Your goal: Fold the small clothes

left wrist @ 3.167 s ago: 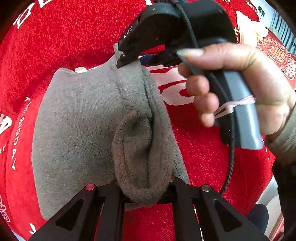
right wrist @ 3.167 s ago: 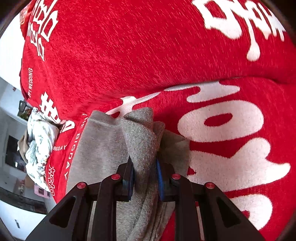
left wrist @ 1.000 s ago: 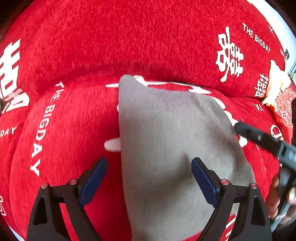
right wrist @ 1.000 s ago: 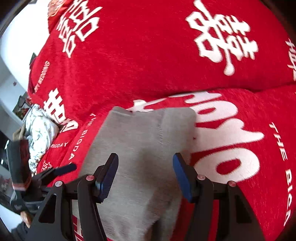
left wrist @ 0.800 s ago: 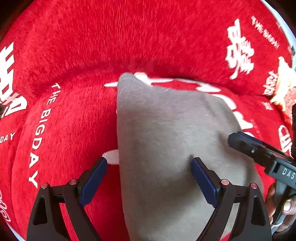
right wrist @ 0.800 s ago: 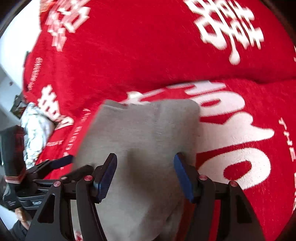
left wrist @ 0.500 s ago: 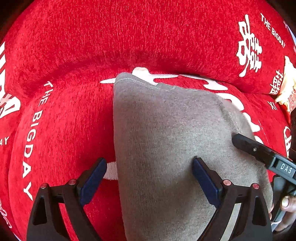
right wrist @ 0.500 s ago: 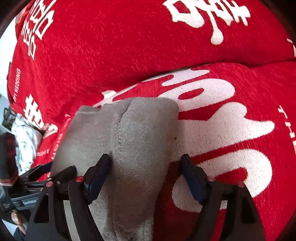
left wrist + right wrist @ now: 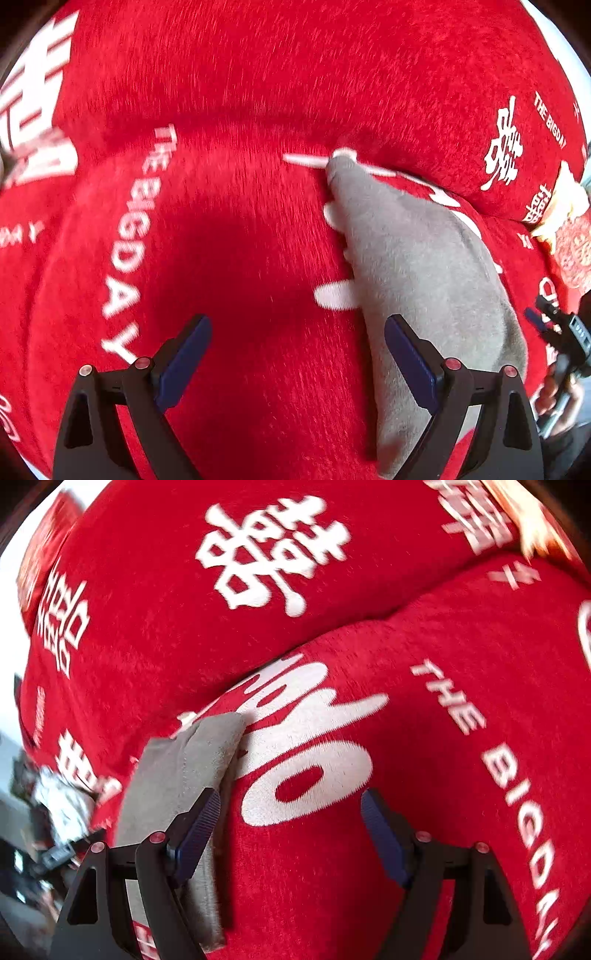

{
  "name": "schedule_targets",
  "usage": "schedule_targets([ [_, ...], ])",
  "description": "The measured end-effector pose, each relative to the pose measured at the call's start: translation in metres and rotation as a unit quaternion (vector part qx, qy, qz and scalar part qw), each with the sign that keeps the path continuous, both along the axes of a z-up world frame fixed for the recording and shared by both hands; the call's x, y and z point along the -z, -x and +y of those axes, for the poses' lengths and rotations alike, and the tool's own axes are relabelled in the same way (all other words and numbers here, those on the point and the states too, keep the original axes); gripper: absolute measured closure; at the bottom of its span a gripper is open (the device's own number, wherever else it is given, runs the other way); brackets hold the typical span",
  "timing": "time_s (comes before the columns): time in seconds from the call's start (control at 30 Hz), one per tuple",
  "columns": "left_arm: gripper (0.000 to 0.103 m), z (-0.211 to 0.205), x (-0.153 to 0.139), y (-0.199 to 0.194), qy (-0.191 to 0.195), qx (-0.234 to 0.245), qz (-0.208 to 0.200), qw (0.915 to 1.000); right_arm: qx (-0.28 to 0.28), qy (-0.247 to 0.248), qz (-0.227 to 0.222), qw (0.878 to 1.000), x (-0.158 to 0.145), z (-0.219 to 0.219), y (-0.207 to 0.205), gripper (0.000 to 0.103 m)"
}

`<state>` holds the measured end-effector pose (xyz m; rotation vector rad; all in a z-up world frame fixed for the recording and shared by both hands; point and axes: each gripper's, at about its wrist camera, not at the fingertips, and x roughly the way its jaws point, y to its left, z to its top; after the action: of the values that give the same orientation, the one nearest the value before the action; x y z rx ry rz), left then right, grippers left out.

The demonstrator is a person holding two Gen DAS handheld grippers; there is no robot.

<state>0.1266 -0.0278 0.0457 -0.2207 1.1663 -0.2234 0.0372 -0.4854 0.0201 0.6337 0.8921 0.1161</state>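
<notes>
While both of my grippers hang over the seat, the folded grey garment point(image 9: 424, 266) lies flat on the red plush sofa cover point(image 9: 240, 258), its far end close to the crease where the seat cushion meets the backrest. White lettering and large white characters run across the cover on seat and back alike. My left gripper point(image 9: 297, 354) stands spread wide over bare red fabric, the garment just under its right finger, nothing pinched. My right gripper point(image 9: 290, 830) has just been opening and now stands wide too, empty, the garment beside its left finger. At the left edge of the right wrist view I see blurred clutter and a pale crumpled cloth point(image 9: 62, 805) beyond the sofa
</notes>
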Motion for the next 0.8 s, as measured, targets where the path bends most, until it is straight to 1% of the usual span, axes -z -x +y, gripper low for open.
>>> schedule_targets([
  [0.1,0.008,-0.019,0.009,0.002,0.024,0.018,0.013,0.9995,-0.022,-0.028,0.013,0.999,0.008,0.018,-0.008,0.021],
  [0.13,0.008,-0.032,0.011,0.002,0.035,0.030,0.017,0.9988,-0.029,-0.034,0.019,0.999,0.010,0.027,-0.011,0.021],
  [0.23,0.008,-0.057,0.019,-0.005,0.054,0.050,0.031,0.9968,-0.065,-0.050,0.020,0.996,0.016,0.058,-0.025,0.021],
  [0.3,0.008,-0.067,0.026,-0.012,0.063,0.052,0.044,0.9957,-0.086,-0.057,0.026,0.994,0.021,0.077,-0.037,0.021],
  [0.37,0.008,-0.072,0.035,-0.020,0.085,0.052,0.062,0.9931,-0.099,-0.061,0.033,0.993,0.028,0.092,-0.049,0.021],
  [0.4,0.008,-0.074,0.038,-0.024,0.091,0.049,0.065,0.9925,-0.105,-0.061,0.030,0.992,0.030,0.098,-0.054,0.022],
  [0.47,0.008,-0.077,0.038,-0.029,0.088,0.053,0.060,0.9929,-0.130,-0.052,0.026,0.990,0.031,0.114,-0.064,0.046],
  [0.5,0.008,-0.079,0.038,-0.031,0.085,0.056,0.058,0.9931,-0.133,-0.043,0.027,0.990,0.031,0.120,-0.068,0.047],
  [0.53,0.008,-0.082,0.038,-0.033,0.078,0.061,0.056,0.9935,-0.139,-0.037,0.022,0.989,0.028,0.125,-0.072,0.053],
  [0.57,0.013,-0.088,0.036,-0.034,0.066,0.070,0.046,0.9943,-0.144,-0.034,0.021,0.989,0.027,0.127,-0.073,0.055],
  [0.6,0.021,-0.092,0.035,-0.035,0.063,0.076,0.040,0.9942,-0.148,-0.031,0.020,0.988,0.026,0.129,-0.075,0.056],
  [0.63,0.022,-0.096,0.033,-0.037,0.055,0.082,0.033,0.9946,-0.149,-0.029,0.021,0.988,0.026,0.130,-0.076,0.057],
  [0.7,0.033,-0.102,0.028,-0.036,0.043,0.088,0.018,0.9950,-0.149,-0.027,0.021,0.988,0.026,0.131,-0.075,0.058],
  [0.73,0.035,-0.103,0.026,-0.034,0.039,0.090,0.010,0.9951,-0.150,-0.023,0.020,0.988,0.025,0.132,-0.074,0.059],
  [0.8,0.042,-0.105,0.022,-0.031,0.031,0.096,-0.003,0.9949,-0.149,-0.014,0.017,0.989,0.023,0.135,-0.072,0.059],
])
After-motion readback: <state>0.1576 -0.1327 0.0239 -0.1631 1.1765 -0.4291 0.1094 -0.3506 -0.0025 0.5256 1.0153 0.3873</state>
